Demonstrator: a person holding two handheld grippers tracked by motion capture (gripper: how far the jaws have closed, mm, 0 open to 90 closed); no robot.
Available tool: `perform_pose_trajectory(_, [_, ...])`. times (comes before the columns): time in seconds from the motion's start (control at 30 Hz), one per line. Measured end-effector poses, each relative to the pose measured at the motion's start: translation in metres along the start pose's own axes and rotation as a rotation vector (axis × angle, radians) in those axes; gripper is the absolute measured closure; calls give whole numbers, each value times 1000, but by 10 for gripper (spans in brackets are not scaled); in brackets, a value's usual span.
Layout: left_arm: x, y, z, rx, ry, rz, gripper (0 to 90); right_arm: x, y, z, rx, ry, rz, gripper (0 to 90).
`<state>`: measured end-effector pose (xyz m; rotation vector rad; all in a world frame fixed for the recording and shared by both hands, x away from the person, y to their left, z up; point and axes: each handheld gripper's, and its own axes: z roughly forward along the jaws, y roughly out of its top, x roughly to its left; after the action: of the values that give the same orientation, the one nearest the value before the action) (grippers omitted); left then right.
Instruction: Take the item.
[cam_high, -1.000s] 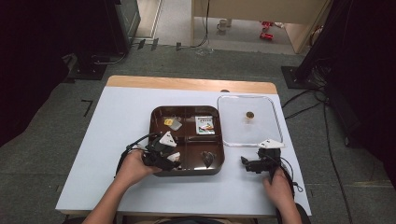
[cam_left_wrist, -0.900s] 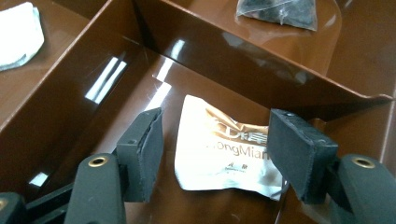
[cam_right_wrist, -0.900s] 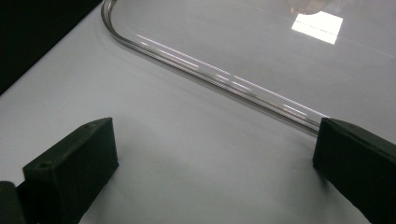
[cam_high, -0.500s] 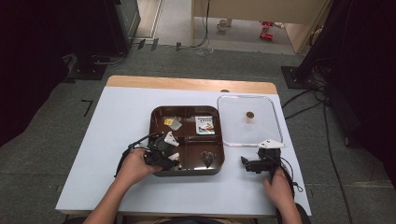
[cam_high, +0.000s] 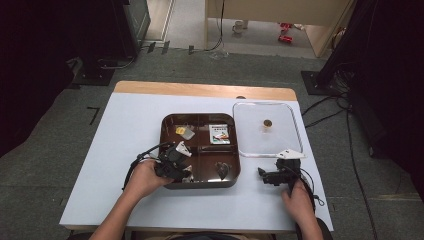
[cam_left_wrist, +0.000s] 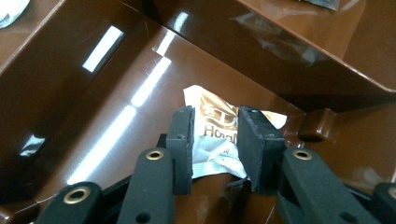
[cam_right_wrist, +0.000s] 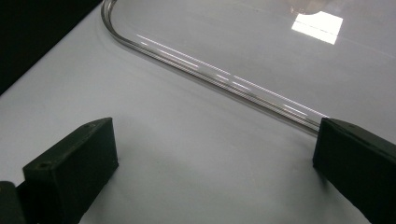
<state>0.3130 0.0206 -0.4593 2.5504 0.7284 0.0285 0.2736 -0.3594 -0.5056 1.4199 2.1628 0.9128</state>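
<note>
A white and gold sachet lies in the front left compartment of the brown divided tray. My left gripper reaches into that compartment, and its jaws have just been closing. The sachet is bunched between the two pads, which press on it from either side. In the high view the left gripper is at the tray's front left corner. My right gripper rests on the white table to the right of the tray. Its jaws are wide open with only bare tabletop between them.
A clear lid with a small brown knob lies right of the tray; its rim runs just ahead of the right gripper. The tray also holds a yellow and silver packet, a printed packet and a dark wrapper.
The left gripper's jaws have narrowed over the tray's front left compartment. Both hands stay where they were.
</note>
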Motion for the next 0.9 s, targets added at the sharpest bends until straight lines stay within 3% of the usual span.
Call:
perform_pose_trajectory(0.3, [1,1,-2,4,-14,-41,785,0,0,0,0,0,0,0])
perform_pose_trajectory(0.9, [6,-1,-6,-29,-12,-48,874,0,0,0,0,0,1,0])
